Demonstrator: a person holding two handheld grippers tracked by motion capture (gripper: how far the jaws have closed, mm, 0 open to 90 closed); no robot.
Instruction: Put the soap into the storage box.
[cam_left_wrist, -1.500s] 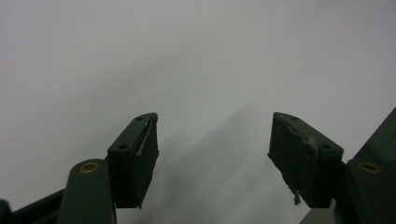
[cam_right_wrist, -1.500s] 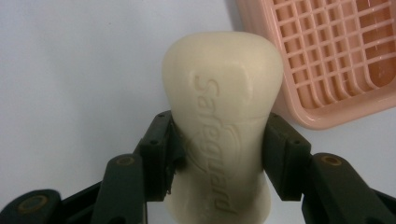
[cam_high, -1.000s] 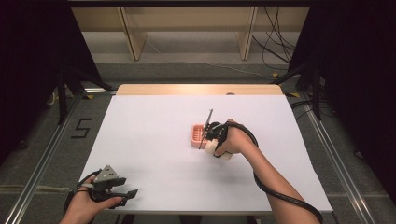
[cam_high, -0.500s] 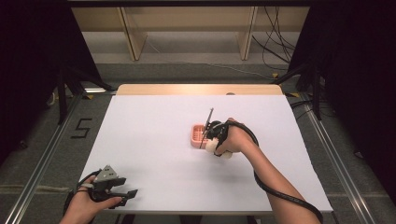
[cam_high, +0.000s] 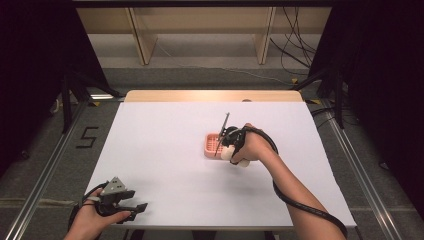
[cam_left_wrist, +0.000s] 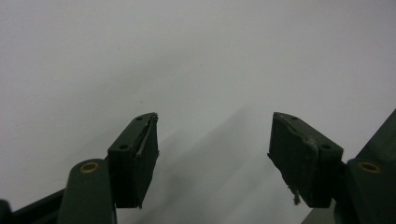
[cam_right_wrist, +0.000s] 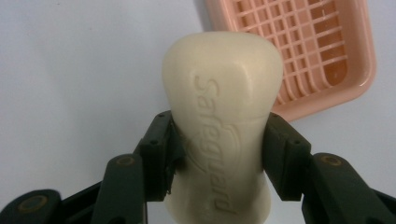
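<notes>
You had the right gripper (cam_right_wrist: 219, 154) clamped across the waist of the cream Safeguard soap bar (cam_right_wrist: 223, 116), jaws pressing its narrow sides so the embossed face stayed up and the bar could not twist. You carried it just beside the pink soap dish (cam_right_wrist: 322, 56), near its slatted tray, likely so it could go straight in. Your left gripper (cam_left_wrist: 212, 149) rested near the table's (cam_high: 165, 150) front corner, jaws spread wide and holding nothing, out of the way.

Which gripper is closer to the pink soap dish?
The right gripper: it holds the soap bar just beside the pink soap dish. The left gripper sits open at the table's near left corner, far from the dish.
</notes>
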